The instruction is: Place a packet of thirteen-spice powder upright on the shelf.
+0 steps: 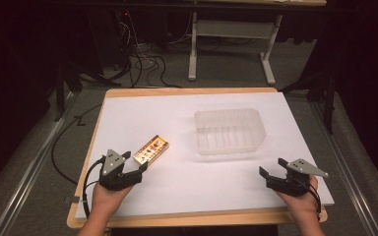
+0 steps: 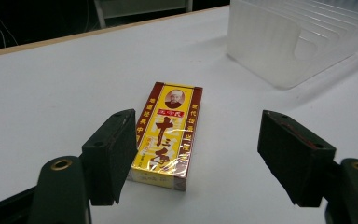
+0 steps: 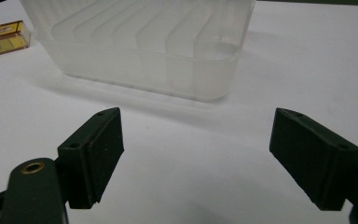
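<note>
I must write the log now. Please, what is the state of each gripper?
Left gripper: open, jaws on either side of the yellow and brown box, not pressing on it.
Right gripper: open, holding nothing, short of the clear plastic tray.

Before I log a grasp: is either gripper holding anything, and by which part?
Nothing is held. The left gripper has open jaws around the near end of the box, with a gap on one side. The right gripper is open over bare table.
</note>
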A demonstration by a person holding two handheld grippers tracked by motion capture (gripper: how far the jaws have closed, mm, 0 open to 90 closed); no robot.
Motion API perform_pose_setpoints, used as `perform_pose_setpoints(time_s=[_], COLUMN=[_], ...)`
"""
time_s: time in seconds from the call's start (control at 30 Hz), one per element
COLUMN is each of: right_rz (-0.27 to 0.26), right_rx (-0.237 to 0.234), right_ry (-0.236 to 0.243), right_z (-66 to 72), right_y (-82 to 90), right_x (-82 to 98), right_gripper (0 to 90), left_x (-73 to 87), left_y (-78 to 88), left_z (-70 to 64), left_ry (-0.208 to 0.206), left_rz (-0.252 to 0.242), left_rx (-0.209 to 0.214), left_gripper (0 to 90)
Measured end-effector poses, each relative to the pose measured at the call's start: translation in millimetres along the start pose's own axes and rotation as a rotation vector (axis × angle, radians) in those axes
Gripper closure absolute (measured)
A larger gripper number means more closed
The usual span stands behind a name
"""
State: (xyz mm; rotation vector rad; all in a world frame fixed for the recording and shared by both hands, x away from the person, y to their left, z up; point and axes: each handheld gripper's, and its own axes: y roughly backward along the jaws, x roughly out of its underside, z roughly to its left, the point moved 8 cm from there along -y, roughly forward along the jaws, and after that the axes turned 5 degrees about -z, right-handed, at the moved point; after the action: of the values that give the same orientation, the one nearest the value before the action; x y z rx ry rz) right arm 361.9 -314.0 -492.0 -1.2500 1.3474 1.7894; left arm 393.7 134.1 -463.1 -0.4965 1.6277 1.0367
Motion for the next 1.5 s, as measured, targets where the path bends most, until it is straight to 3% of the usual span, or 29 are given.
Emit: perform_pose_setpoints(time_s=[0.1, 0.63, 1.2, 1.5], right_rz=[0.010, 0.017, -0.025, -0.043], right_rx=[0.004, -0.013, -0.027, -0.052], right_ry=[-0.016, 0.006, 0.046, 0.069], right_z=[-0.5, 6.8, 16.3, 24.8], right_y=[-1.2, -7.2, 2.2, 5.6], right_x=[1.9, 1.9, -11.3, -19.0], right_gripper=[17.7, 15.2, 11.0, 5.8], left_x=[0.5, 2.7, 4.4, 5.4], left_y=[0.1, -4.6, -10.1, -23.0], left_z=[2.3, 0.7, -2.8, -1.5], left_ry=[0.002, -0.019, -0.031, -0.054], left_rz=[0.001, 0.019, 0.026, 0.051], left_rx=[0.001, 0.008, 0.020, 0.015], left_gripper=[28.7, 28.2, 27.1, 23.7])
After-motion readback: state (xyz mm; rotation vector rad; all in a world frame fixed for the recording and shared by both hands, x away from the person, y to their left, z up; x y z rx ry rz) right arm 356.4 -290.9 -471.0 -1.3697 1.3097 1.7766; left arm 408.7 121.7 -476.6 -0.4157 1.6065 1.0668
